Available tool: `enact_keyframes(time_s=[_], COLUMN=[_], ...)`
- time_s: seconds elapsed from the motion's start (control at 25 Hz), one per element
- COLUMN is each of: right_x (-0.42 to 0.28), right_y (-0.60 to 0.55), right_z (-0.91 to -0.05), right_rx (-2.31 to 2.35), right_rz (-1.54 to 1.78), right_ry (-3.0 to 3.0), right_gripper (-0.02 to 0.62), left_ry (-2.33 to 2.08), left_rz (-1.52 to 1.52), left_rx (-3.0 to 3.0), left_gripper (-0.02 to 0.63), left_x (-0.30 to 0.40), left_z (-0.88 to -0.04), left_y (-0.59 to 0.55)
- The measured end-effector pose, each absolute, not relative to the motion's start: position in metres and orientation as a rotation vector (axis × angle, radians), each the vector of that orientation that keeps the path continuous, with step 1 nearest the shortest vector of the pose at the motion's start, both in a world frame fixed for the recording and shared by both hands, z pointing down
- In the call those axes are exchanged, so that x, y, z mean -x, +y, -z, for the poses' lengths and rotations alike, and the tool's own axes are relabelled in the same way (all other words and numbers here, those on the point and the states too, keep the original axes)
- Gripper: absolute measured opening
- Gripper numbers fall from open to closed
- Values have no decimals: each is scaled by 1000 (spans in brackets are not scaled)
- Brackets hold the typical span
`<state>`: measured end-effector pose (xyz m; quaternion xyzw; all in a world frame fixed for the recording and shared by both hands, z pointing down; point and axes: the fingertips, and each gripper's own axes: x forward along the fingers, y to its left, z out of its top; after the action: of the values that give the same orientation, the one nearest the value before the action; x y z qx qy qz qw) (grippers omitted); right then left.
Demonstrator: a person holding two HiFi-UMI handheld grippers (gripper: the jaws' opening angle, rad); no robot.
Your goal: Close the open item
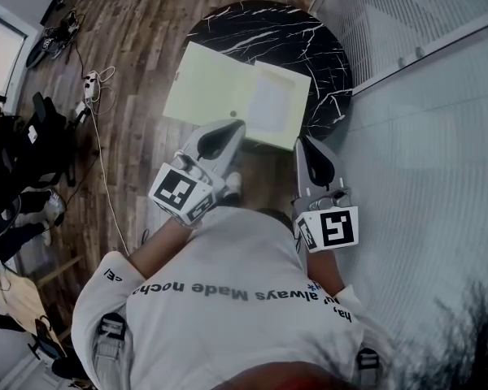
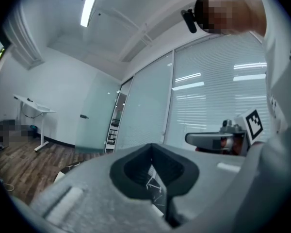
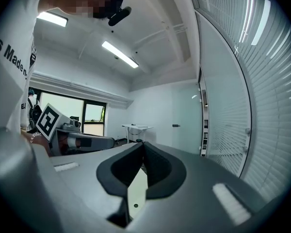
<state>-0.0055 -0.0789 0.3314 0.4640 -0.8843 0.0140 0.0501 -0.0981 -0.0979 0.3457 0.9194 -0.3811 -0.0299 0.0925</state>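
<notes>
A pale green folder (image 1: 228, 94) lies spread open on the round black marble table (image 1: 285, 31); its right leaf carries a whitish sheet. Both grippers hover at the table's near edge, held close to the person's chest and pointing toward the folder. The left gripper (image 1: 236, 127) is shut with nothing in it, its tip just short of the folder's near edge. The right gripper (image 1: 305, 142) is also shut and empty, beside the folder's near right corner. In the left gripper view the jaws (image 2: 152, 145) meet, and in the right gripper view the jaws (image 3: 143, 143) meet over a strip of the folder (image 3: 137, 188).
A glass wall with blinds (image 1: 423, 71) runs along the right, close to the table. On the wooden floor at the left lie a power strip (image 1: 90, 86) and cables, with dark chairs (image 1: 32, 153) beyond. The person's torso fills the lower head view.
</notes>
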Motion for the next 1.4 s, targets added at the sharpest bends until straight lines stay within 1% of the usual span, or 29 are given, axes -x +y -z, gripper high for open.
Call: enact_keyframes(time_s=[0.48,0.56,0.6,0.64,0.76,0.88,1.04,1.4], right_x=[9,7,6,6,6,5,6,13], right_y=[-113,-115,-116,-117,-119,-122,-127,-132], right_z=[-334,-333,-334,-333,-329,-329,-331,-336], right_rx=[-1443,-1439,-1442,-1448,-1462,-1466,-1458,-1448], right_rz=[-58,-48,-46,-46,-30,-23,-19,-31], right_ry=[-2668,-2667,-2668,-2670,-2680,-2681,-2680,-2663], right_gripper=[2,2,2,2,2,2,2,2], left_ry=[-1136,-1161,-1178,-1195,-1229,-1262,-1329,-1339], left_rz=[119,131,126,111,62,80,72,-69], left_rx=[-2746,-2730,-2716,-2699,-2645,-2580,-2465,-2228], left_gripper=[10,106,136,150,158,156,156,155], left_x=[108,111,114,118,132,148,175,218], left_z=[-335,-339,-345,-352,-381,-415,-475,-614], left_y=[-132,-135,-137,-139,-145,-147,-148,-144])
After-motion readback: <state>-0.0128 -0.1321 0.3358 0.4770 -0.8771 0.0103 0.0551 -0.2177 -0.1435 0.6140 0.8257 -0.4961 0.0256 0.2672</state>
